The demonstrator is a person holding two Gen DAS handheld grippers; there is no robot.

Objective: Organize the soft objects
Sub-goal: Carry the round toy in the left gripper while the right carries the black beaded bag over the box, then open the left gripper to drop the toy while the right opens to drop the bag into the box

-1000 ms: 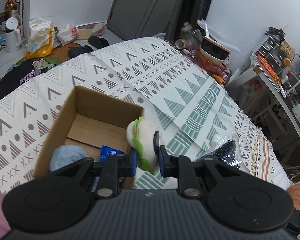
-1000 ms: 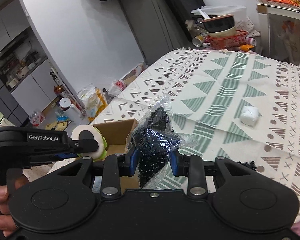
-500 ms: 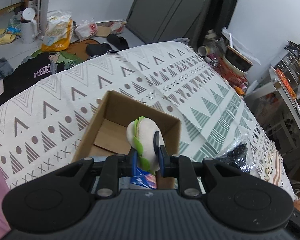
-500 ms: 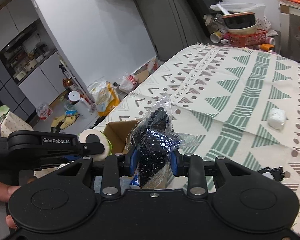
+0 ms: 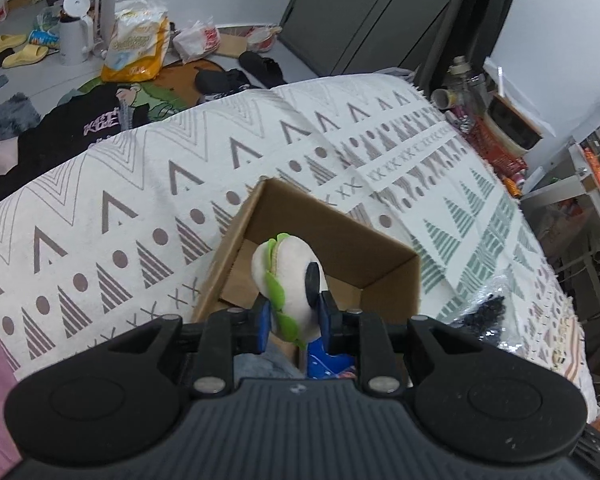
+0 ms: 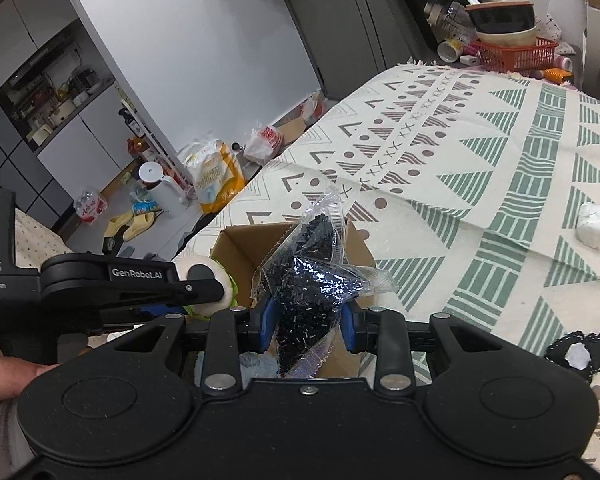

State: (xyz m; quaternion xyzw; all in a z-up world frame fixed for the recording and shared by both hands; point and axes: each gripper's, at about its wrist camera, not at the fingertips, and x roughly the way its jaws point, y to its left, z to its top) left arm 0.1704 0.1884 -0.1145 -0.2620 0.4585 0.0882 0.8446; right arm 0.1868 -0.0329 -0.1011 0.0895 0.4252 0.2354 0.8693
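Left wrist view shows one round plush toy [image 5: 288, 276], cream-white with a fuzzy green frill and a black spot, pinched between the blue pads of the left gripper [image 5: 293, 316] and held above the open cardboard box [image 5: 340, 240]. The box is plain brown corrugated board, rectangular, standing on the patterned cloth [image 5: 140, 208], a woven cream sheet printed with triangles, dots and crosses. Inside the box, under the gripper, lie one pale blue fluffy thing [image 5: 260, 364] and one blue printed packet [image 5: 328, 360]; little of either shows.

From the right wrist camera, the right gripper [image 6: 307, 320] is clamped on one crinkled clear plastic bag [image 6: 312, 276] filled with small shiny black beads, held over the box's near edge, just beside the plush toy. Farther out on the cloth rest one small white lumpy wad [image 6: 592, 226] and one black lacy piece [image 6: 576, 354] with a white centre, well apart from the box. A hand [image 6: 8, 376] grips the left tool's handle.
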